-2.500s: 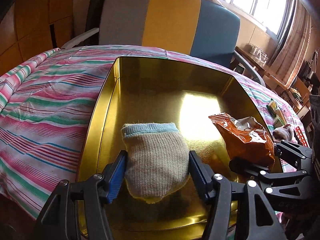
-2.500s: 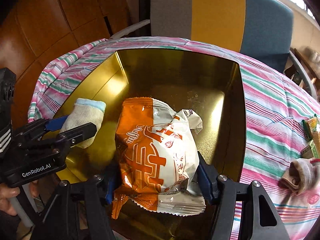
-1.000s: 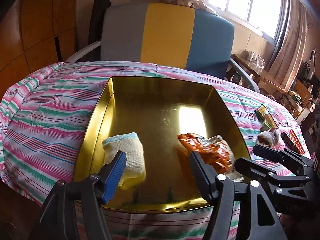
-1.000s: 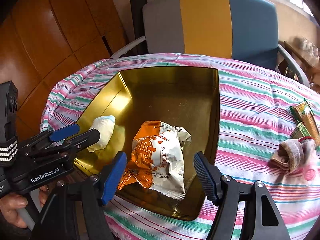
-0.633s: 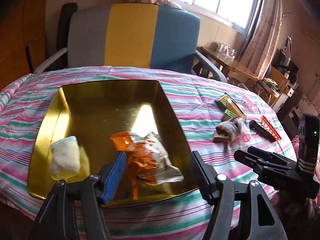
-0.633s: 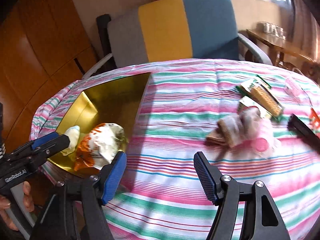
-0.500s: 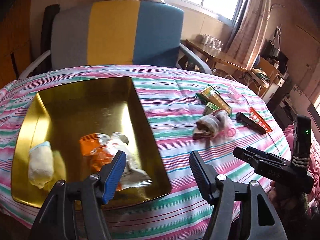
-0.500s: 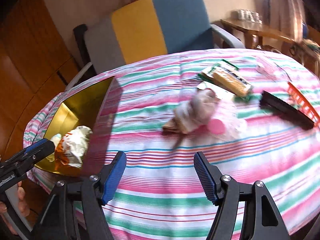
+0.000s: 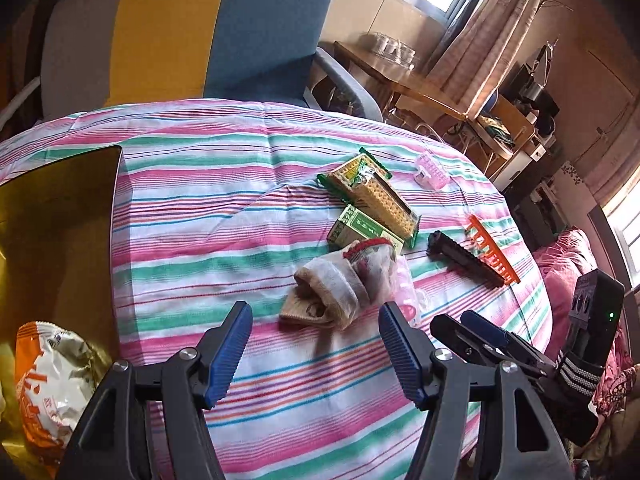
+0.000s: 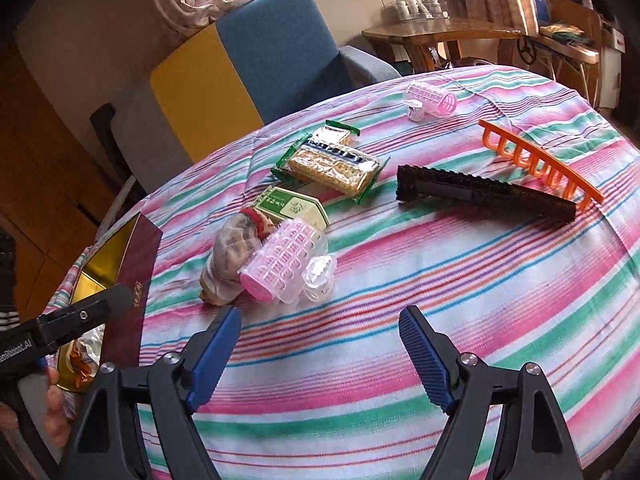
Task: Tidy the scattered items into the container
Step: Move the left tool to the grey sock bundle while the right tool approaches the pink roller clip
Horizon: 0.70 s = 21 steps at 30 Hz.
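Both my tools gape wide and carry nothing: left tool [image 9: 314,334] faces the rolled sock [image 9: 340,280] on the striped bench [image 10: 460,280], right tool [image 10: 320,334] near the pink roller [image 10: 282,264]; gold container [image 9: 52,216] holds the snack bag [image 9: 48,376].

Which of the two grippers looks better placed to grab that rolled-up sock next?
Probably the left gripper: it is open, with the sock lying just ahead between its fingers. The right gripper is open too, but the sock sits off to its left, behind the pink curler.
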Each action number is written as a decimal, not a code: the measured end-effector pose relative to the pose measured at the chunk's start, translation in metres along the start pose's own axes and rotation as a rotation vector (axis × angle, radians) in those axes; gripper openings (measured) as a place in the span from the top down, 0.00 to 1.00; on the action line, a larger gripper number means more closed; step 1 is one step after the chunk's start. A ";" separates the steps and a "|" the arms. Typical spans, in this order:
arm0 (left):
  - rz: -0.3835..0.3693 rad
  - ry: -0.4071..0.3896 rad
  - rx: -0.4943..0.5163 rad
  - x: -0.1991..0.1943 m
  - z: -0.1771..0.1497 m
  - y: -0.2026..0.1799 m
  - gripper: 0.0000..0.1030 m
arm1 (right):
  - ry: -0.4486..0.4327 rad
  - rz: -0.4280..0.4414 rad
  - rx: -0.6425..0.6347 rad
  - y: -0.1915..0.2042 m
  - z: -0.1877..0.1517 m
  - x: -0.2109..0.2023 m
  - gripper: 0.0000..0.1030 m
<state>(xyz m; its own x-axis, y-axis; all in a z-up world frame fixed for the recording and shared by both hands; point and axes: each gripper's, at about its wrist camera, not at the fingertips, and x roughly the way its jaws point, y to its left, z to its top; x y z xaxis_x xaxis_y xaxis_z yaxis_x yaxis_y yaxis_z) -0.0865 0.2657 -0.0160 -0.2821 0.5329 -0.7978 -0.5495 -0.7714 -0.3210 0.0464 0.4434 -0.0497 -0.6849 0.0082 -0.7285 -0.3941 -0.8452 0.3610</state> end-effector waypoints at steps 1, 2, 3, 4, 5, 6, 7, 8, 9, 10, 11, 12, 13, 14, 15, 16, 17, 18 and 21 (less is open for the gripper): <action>0.000 0.005 -0.005 0.006 0.005 -0.001 0.35 | -0.001 0.002 -0.006 0.002 0.004 0.005 0.20; -0.003 0.010 -0.011 0.010 0.009 -0.002 0.35 | 0.003 0.010 -0.005 0.003 0.009 0.010 0.20; -0.007 0.014 -0.018 0.015 0.013 -0.002 0.35 | 0.008 0.023 0.000 0.004 0.013 0.016 0.20; -0.008 0.013 -0.018 0.020 0.016 -0.004 0.35 | 0.014 0.035 -0.002 0.006 0.017 0.022 0.20; -0.010 0.014 -0.015 0.026 0.019 -0.005 0.35 | 0.021 0.045 -0.009 0.009 0.021 0.028 0.20; -0.005 0.025 -0.016 0.032 0.021 -0.005 0.35 | 0.031 0.045 -0.023 0.012 0.023 0.033 0.20; -0.003 0.038 -0.019 0.039 0.022 -0.006 0.35 | 0.043 0.039 -0.042 0.015 0.024 0.039 0.20; -0.008 0.052 -0.016 0.046 0.023 -0.007 0.35 | 0.054 0.023 -0.060 0.017 0.023 0.044 0.20; -0.010 0.071 -0.006 0.053 0.022 -0.008 0.35 | 0.057 -0.002 -0.074 0.018 0.022 0.047 0.20; 0.005 0.089 0.004 0.060 0.020 -0.010 0.37 | 0.054 -0.019 -0.078 0.016 0.019 0.049 0.22; 0.017 0.100 0.013 0.065 0.017 -0.011 0.38 | 0.053 -0.031 -0.069 0.012 0.017 0.048 0.31; 0.008 0.111 0.020 0.068 0.013 -0.013 0.40 | 0.053 -0.041 -0.055 0.006 0.014 0.048 0.39; 0.000 0.121 0.026 0.070 0.009 -0.014 0.40 | 0.046 -0.044 -0.040 0.000 0.011 0.044 0.50; -0.004 0.123 0.035 0.070 0.005 -0.016 0.40 | 0.038 -0.041 -0.028 -0.007 0.008 0.040 0.56; -0.007 0.125 0.044 0.070 0.000 -0.018 0.40 | 0.034 -0.042 -0.027 -0.013 0.005 0.035 0.56; -0.011 0.127 0.054 0.070 -0.004 -0.020 0.40 | 0.031 -0.047 -0.032 -0.018 0.001 0.030 0.56; -0.011 0.121 0.062 0.068 -0.006 -0.022 0.40 | 0.029 -0.056 -0.035 -0.022 -0.002 0.025 0.56; -0.011 0.116 0.071 0.065 -0.008 -0.023 0.40 | 0.027 -0.069 -0.036 -0.027 -0.004 0.019 0.56; -0.014 0.107 0.084 0.058 -0.011 -0.025 0.40 | 0.017 -0.113 -0.015 -0.045 -0.015 0.002 0.56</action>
<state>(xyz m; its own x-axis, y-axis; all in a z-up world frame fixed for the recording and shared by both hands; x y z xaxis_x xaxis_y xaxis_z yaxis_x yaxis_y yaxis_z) -0.0804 0.3119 -0.0602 -0.1906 0.4998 -0.8449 -0.6183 -0.7296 -0.2921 0.0717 0.4736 -0.0760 -0.6262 0.0953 -0.7738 -0.4589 -0.8474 0.2670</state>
